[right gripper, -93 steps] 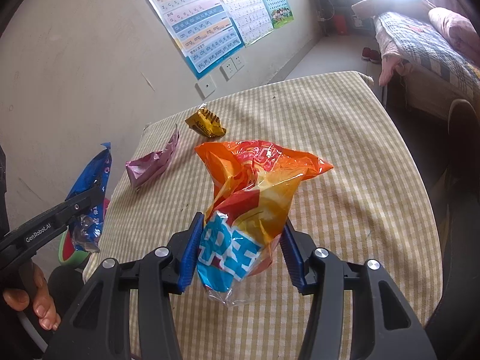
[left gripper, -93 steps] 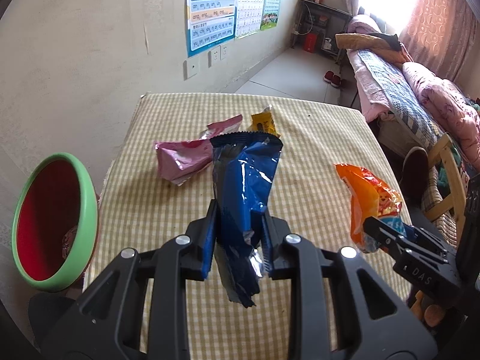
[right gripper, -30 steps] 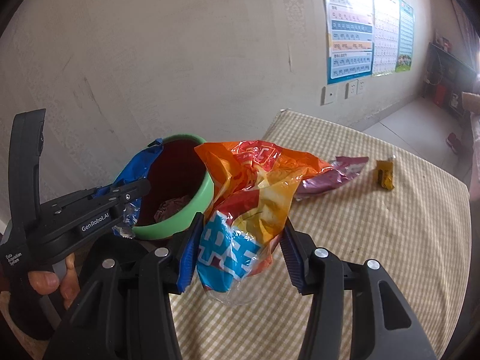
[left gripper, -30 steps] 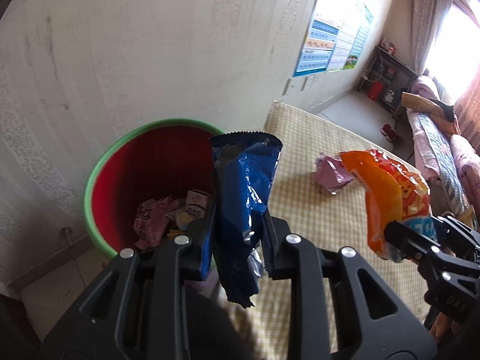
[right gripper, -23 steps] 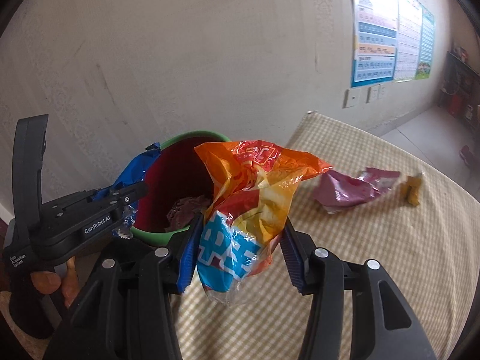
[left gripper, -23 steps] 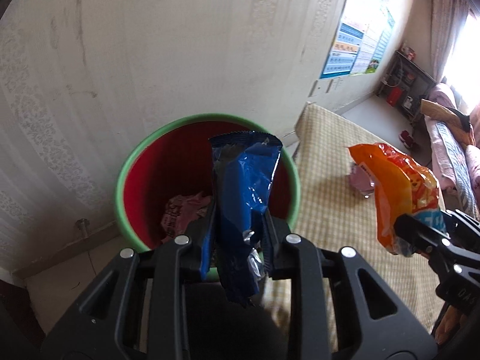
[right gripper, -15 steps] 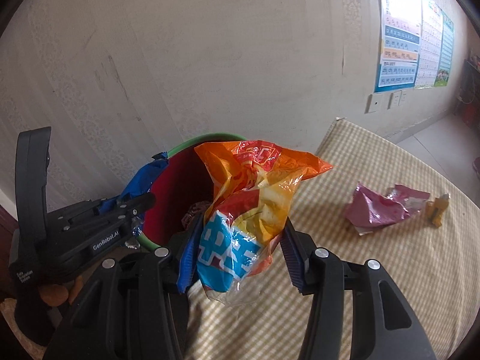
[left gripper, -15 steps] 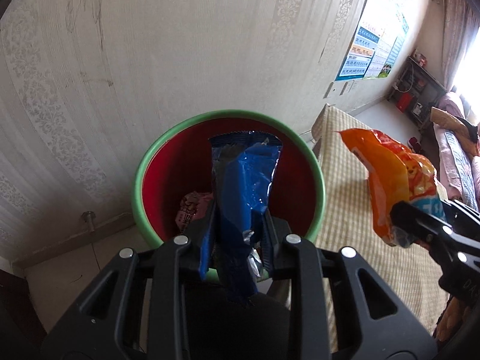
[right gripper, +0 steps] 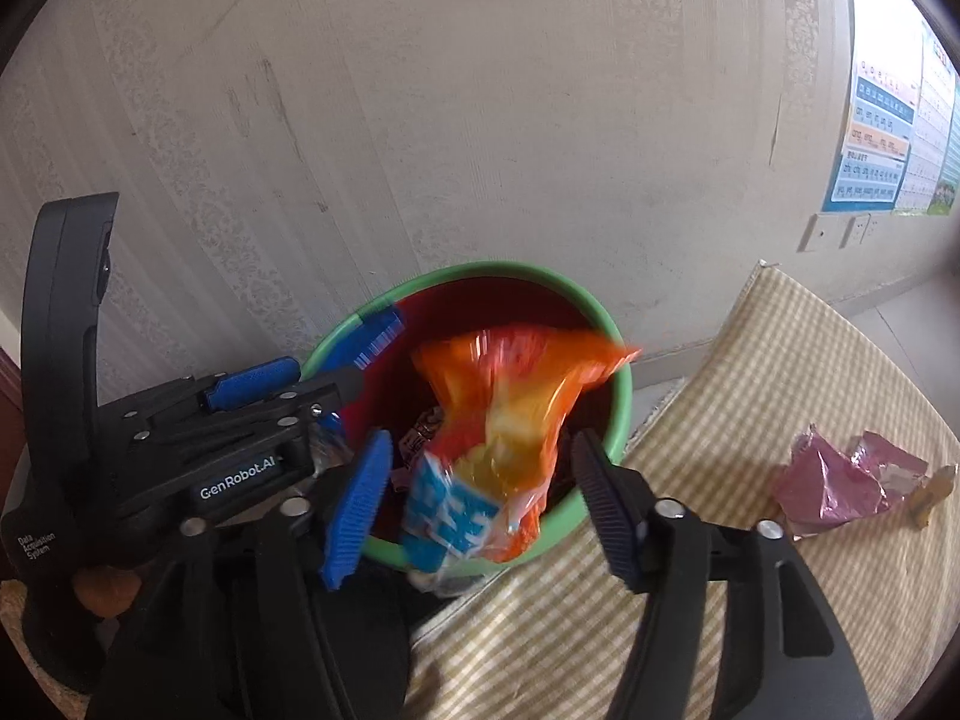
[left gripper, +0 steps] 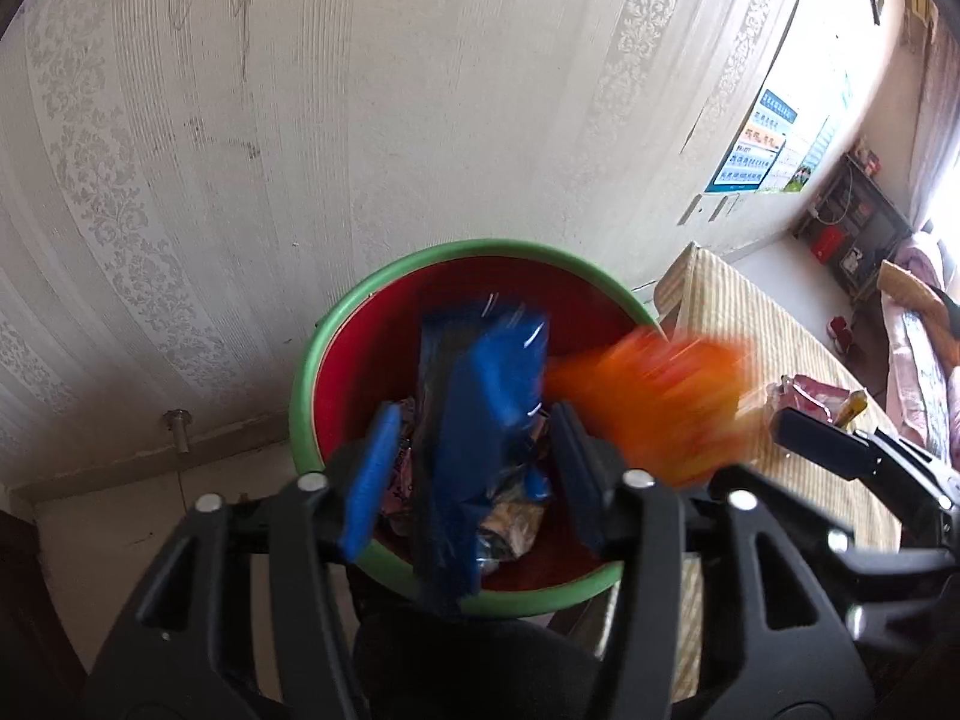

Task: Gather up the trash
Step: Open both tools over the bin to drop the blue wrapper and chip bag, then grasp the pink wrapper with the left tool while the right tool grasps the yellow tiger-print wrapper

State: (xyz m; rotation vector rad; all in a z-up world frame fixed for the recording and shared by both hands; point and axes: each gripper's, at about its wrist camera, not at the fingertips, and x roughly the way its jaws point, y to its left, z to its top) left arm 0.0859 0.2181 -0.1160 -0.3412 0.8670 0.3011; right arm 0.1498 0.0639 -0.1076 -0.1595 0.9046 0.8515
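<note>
A green-rimmed bin with a red inside (left gripper: pixel 336 336) (right gripper: pixel 621 396) stands by the wall, with several wrappers in it. My left gripper (left gripper: pixel 474 468) is open above it; the blue wrapper (left gripper: pixel 480 420) is loose between the jaws, blurred, over the bin. My right gripper (right gripper: pixel 480 492) is open too; the orange snack bag (right gripper: pixel 504 420) is loose between its jaws, blurred, over the bin. The bag also shows in the left wrist view (left gripper: pixel 660 408). The left gripper shows in the right wrist view (right gripper: pixel 300 384).
The checked-cloth table (right gripper: pixel 750 396) adjoins the bin on the right. A pink wrapper (right gripper: pixel 834 480) and a small yellow wrapper (right gripper: pixel 933 492) lie on it. The papered wall (left gripper: pixel 300 120) is close behind the bin.
Both grippers have opened over the bin. The blue wrapper and the orange bag have left the jaws and are dropping toward the bin.
</note>
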